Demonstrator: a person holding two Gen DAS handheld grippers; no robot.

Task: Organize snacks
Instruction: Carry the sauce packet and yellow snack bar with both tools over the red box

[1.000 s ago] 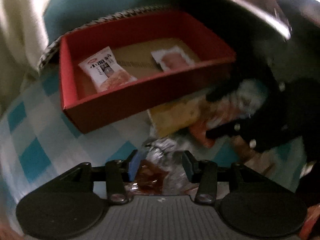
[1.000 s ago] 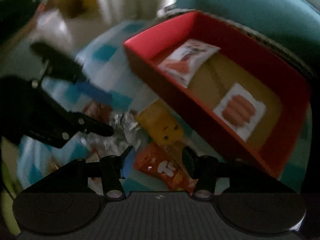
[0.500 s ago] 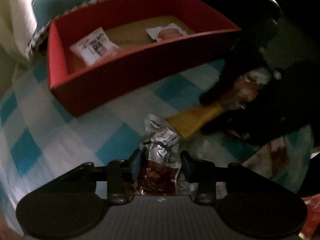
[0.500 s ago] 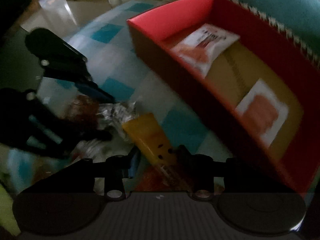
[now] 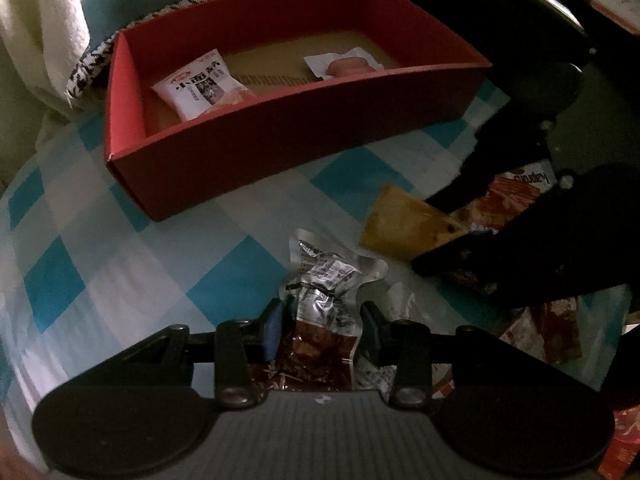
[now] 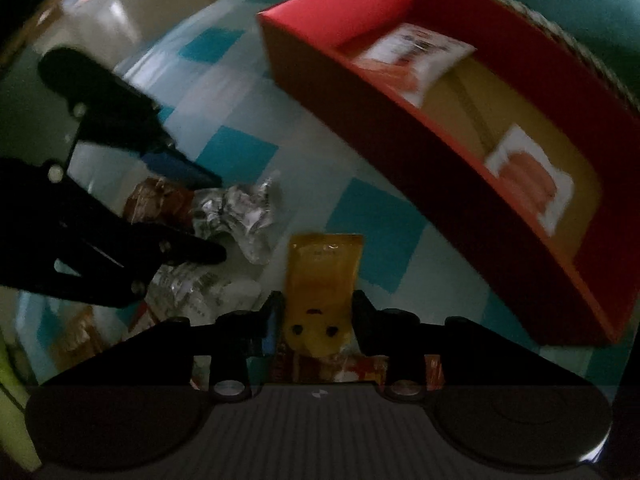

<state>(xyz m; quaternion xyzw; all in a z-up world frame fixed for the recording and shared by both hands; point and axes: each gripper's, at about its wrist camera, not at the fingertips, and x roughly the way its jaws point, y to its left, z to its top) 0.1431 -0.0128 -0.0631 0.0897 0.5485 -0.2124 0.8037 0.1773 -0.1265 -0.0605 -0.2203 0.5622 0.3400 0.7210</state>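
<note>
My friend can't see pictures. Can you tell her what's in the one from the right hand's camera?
The right gripper has just been closing around a yellow snack packet with a cartoon face on a blue-and-white checked cloth. To the left, the left gripper pinches a crinkly silver foil packet. On the right, a red cardboard box holds two white packets.

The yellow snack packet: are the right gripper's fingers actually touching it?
Touching. The right wrist view shows the right gripper with both fingers against the sides of the yellow packet; its jaws have just been closing.
</note>
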